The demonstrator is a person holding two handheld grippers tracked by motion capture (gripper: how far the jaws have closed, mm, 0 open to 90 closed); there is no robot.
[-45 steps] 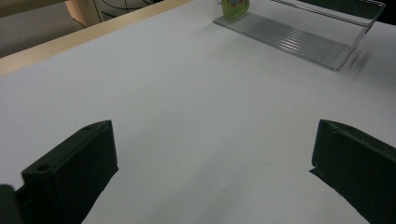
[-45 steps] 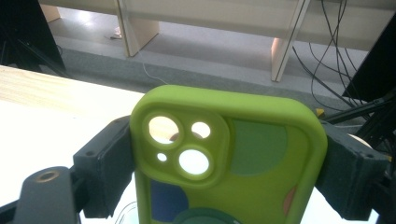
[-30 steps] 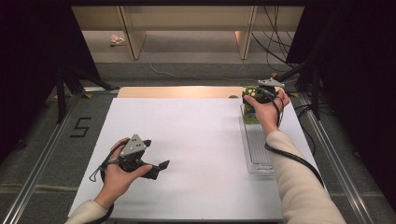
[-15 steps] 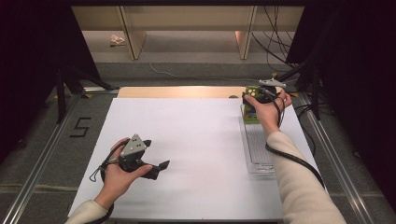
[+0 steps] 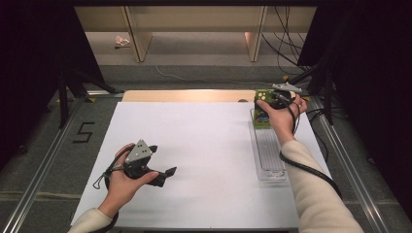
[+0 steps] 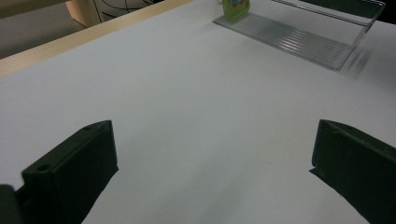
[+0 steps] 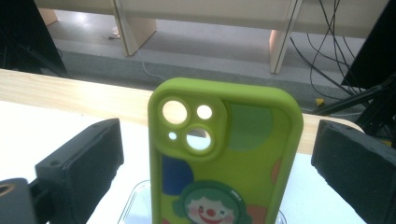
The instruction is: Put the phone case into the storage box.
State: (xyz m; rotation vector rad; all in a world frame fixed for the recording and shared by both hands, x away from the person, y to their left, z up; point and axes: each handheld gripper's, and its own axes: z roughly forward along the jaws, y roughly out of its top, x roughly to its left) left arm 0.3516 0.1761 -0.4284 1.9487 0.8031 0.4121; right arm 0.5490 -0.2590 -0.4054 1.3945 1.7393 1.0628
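Right gripper (image 5: 268,101) jaws just opened a touch wider; hands otherwise unmoved. Green phone case (image 7: 224,154) stands upright at the far end of the clear tray (image 5: 270,155), by the table's (image 5: 204,141) far-right corner, between the spread pads, unclamped. Left gripper (image 5: 165,174) is open and idle, near-left. Risk: a snag while withdrawing topples the case.

Around our work: counter and floor

We see the white counter (image 5: 204,145) under both grippers, black cables (image 5: 286,46) on the floor beyond the right gripper, a painted "5" (image 5: 83,132) left of the left gripper.
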